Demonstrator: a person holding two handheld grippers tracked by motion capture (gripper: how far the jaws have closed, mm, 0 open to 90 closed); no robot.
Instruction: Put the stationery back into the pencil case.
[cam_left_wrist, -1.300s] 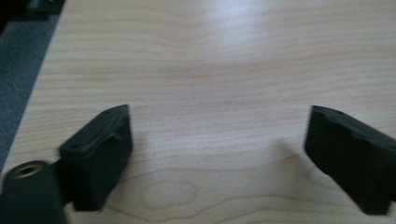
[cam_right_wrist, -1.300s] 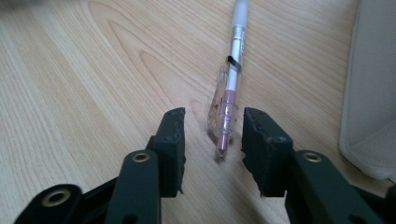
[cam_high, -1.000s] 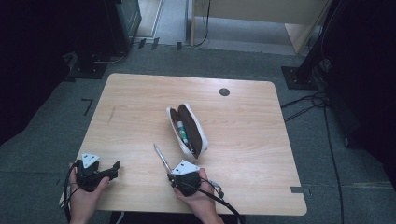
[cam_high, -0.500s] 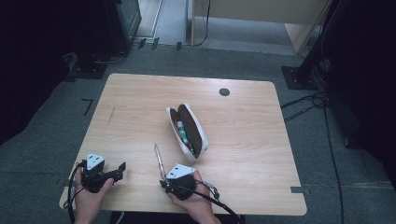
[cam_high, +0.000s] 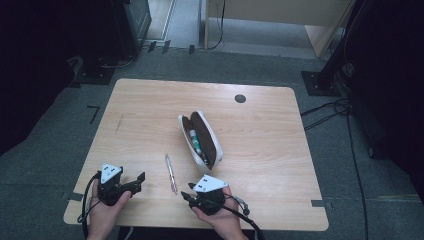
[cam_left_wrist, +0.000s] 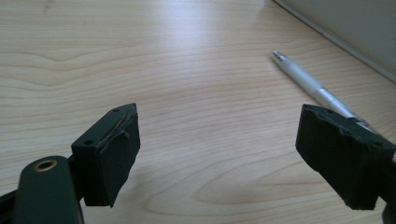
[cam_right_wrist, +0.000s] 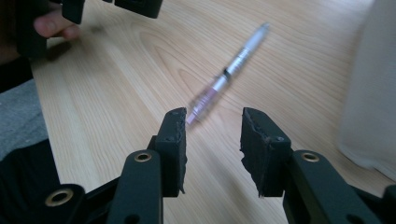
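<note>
Slim silver pen (cam_high: 171, 173), smooth barrel with a pinkish translucent section, lies flat on the pale wood-grain table (cam_high: 150, 110) just near-left of the open white pencil case (cam_high: 200, 139); its long axis runs away from the person. Right gripper (cam_high: 192, 198): jaws just opening, narrow gap, nothing between, short of the pen. Left gripper (cam_high: 139, 181): jaws wide, empty.

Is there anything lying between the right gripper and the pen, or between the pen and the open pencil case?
Nothing visible. Bare wood separates the right gripper from the pen, which lies free just ahead of jaws that have just been opening with nothing between them. The table is also bare between the pen and the pencil case.
</note>
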